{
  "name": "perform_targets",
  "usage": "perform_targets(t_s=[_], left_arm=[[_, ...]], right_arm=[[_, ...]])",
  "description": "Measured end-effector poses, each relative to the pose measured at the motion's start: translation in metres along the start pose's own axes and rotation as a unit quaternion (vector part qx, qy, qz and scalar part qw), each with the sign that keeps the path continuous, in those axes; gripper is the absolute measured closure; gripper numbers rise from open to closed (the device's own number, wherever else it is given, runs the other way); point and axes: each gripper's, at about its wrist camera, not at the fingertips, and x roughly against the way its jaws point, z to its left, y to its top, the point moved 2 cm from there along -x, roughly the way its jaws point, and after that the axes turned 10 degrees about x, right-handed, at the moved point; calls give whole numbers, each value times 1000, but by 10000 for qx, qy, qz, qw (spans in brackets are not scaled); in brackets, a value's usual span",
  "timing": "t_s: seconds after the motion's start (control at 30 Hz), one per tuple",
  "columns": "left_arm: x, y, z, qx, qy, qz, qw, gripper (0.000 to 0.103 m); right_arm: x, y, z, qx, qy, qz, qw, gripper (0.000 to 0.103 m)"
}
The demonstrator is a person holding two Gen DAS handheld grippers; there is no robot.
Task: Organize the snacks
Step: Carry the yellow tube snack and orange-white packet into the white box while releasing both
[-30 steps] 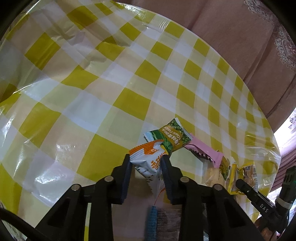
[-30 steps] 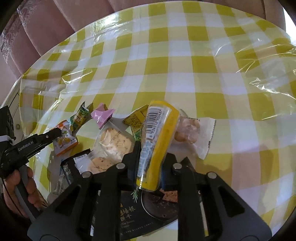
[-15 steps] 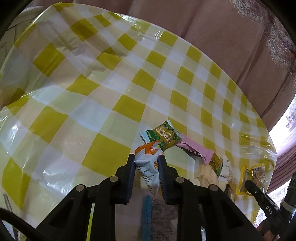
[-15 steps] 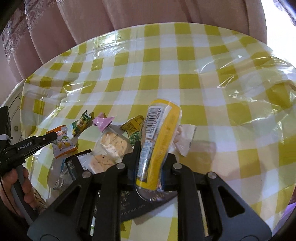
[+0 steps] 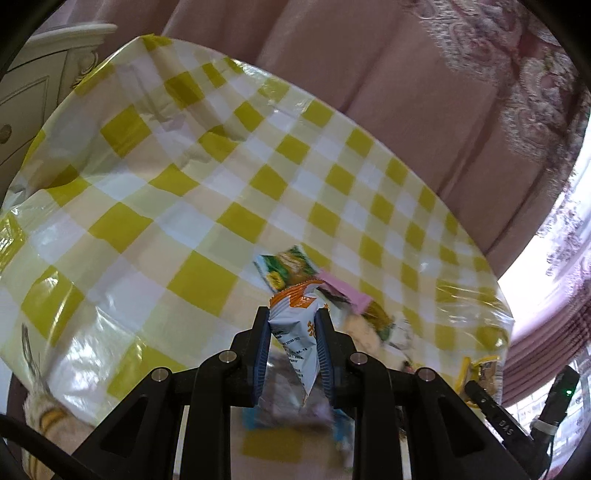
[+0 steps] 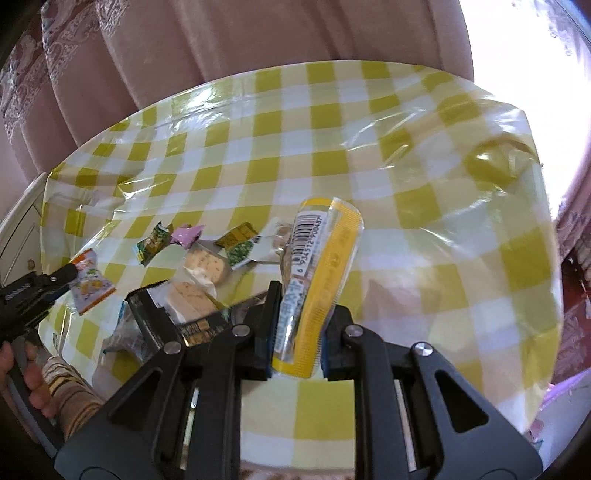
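My left gripper [image 5: 293, 317] is shut on a white and orange snack packet [image 5: 295, 332], held up off the yellow checked tablecloth [image 5: 192, 273]. The right wrist view shows that same packet [image 6: 90, 286] hanging from the left gripper [image 6: 70, 273] at the far left. My right gripper [image 6: 303, 299] is shut on a long yellow packet with a barcode [image 6: 317, 273], which stands upright above the cloth. A green packet [image 5: 286, 267] and a pink packet [image 5: 343, 291] lie on the cloth just beyond the left gripper's fingertips.
Clear cracker packets [image 6: 201, 266], a small green-yellow packet [image 6: 240, 243] and a black packet [image 6: 192, 325] lie in a loose pile at the table's near left. Pink curtains [image 6: 258, 33] hang behind the table. A white cabinet [image 5: 44, 74] stands beyond its left edge.
Both grippers have risen and drawn back from the pile, each carrying its packet. The left jaws have tightened on the white and orange packet.
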Motion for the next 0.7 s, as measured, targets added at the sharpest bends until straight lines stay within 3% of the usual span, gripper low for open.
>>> perform_targets(t_s=[0.43,0.7], left_arm=[[11,-68,-80,-599,-613,524,9949,78],[12,-129,-138,-1131,-1029,1092,9822,78]], right_arm=[[54,-48,-56,-372,-608,39,9975,82],[82,-91,-101,-620,-930,243,9934,82]])
